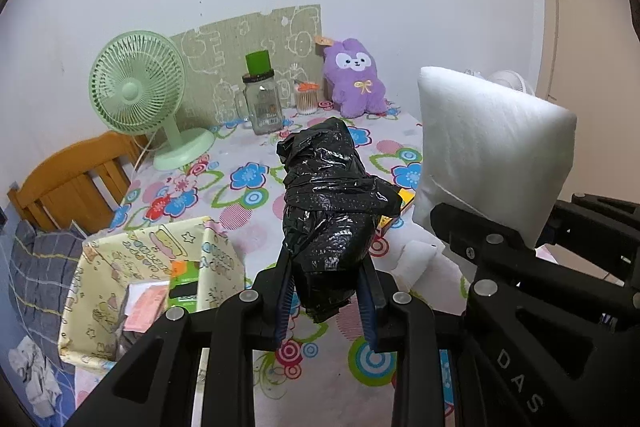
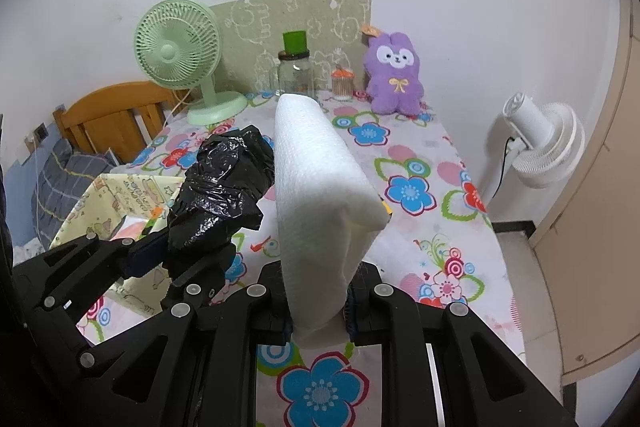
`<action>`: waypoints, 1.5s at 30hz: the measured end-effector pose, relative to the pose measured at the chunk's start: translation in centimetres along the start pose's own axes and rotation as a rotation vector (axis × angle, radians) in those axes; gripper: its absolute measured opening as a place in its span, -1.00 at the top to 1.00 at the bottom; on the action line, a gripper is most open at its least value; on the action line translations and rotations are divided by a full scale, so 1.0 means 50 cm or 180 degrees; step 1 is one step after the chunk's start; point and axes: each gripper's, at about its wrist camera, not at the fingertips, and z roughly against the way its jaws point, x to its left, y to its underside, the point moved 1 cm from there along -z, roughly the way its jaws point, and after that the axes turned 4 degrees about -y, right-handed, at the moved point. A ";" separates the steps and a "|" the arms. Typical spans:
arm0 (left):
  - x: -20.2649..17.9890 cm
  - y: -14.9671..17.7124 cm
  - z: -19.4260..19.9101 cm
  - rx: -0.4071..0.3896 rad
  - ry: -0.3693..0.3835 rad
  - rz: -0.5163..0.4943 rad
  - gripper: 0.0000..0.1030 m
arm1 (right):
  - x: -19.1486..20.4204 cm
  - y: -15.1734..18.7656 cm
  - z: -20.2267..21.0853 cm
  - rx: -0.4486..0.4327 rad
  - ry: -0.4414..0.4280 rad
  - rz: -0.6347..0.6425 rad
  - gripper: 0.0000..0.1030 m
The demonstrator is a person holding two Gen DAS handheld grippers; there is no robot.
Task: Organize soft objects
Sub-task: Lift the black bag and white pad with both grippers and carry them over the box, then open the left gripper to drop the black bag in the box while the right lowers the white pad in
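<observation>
My left gripper (image 1: 326,291) is shut on a black plastic-wrapped bundle (image 1: 332,203), which stands up from its fingers above the flowered tablecloth (image 1: 240,195). The same bundle (image 2: 220,187) and the left gripper (image 2: 176,255) show at the left of the right wrist view. My right gripper (image 2: 318,311) is shut on a white foam pad (image 2: 320,195), held upright above the table; that pad (image 1: 488,147) rises at the right of the left wrist view. A purple plush toy (image 1: 356,79) (image 2: 394,75) sits at the table's far edge against the wall.
A yellow patterned box (image 1: 148,267) with packets in it stands at the table's left. At the back are a green desk fan (image 1: 140,91), a glass jar (image 1: 264,103) with a green lid and a cotton-swab pot (image 1: 306,99). A wooden chair (image 1: 72,179) is left; a white fan (image 2: 540,143) right.
</observation>
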 end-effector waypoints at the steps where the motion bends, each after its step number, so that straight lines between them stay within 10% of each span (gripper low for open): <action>1: 0.000 0.000 0.004 -0.0008 -0.0003 -0.0004 0.46 | 0.004 0.001 0.007 -0.0013 0.0011 0.0015 0.58; 45: 0.235 0.009 0.008 0.0090 -0.0427 0.0221 0.45 | 0.249 -0.087 -0.061 0.0151 -0.0504 0.0601 0.58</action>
